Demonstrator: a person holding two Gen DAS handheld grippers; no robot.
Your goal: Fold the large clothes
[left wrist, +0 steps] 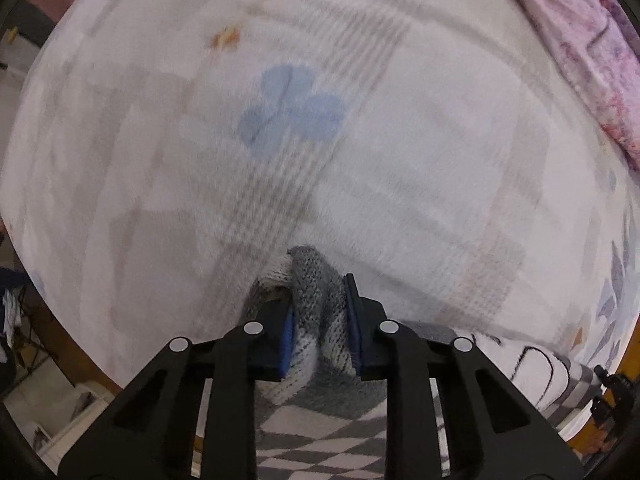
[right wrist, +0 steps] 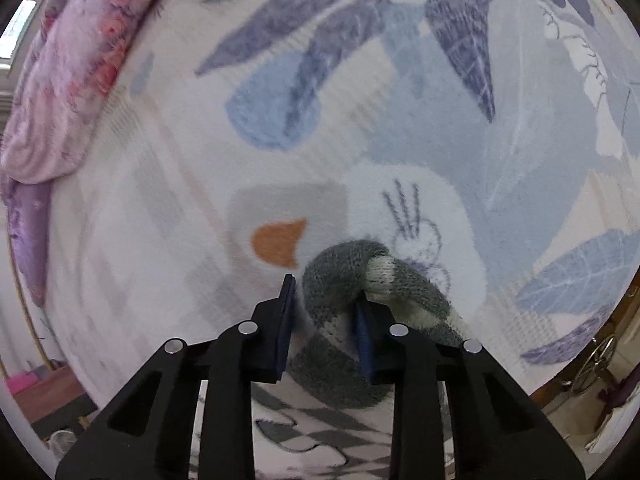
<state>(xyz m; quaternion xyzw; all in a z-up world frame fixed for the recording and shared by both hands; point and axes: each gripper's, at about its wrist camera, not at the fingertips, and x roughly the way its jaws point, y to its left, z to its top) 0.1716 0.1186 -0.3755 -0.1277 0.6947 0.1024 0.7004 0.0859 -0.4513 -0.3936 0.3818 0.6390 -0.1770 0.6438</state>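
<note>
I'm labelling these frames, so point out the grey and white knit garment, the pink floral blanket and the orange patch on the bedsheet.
knit garment (left wrist: 316, 300), left wrist view, bunched fold.
pink floral blanket (right wrist: 76, 60), right wrist view, rumpled middle.
orange patch (right wrist: 278, 242), right wrist view, centre.

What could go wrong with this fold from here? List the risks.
1. The left gripper pinches a bunched ridge of the sweater; several layers may lift together and skew the fold.
2. In the right gripper the knit bulges past the jaws and could slip out.
3. The fuzzy blanket may drag on the knit.
</note>
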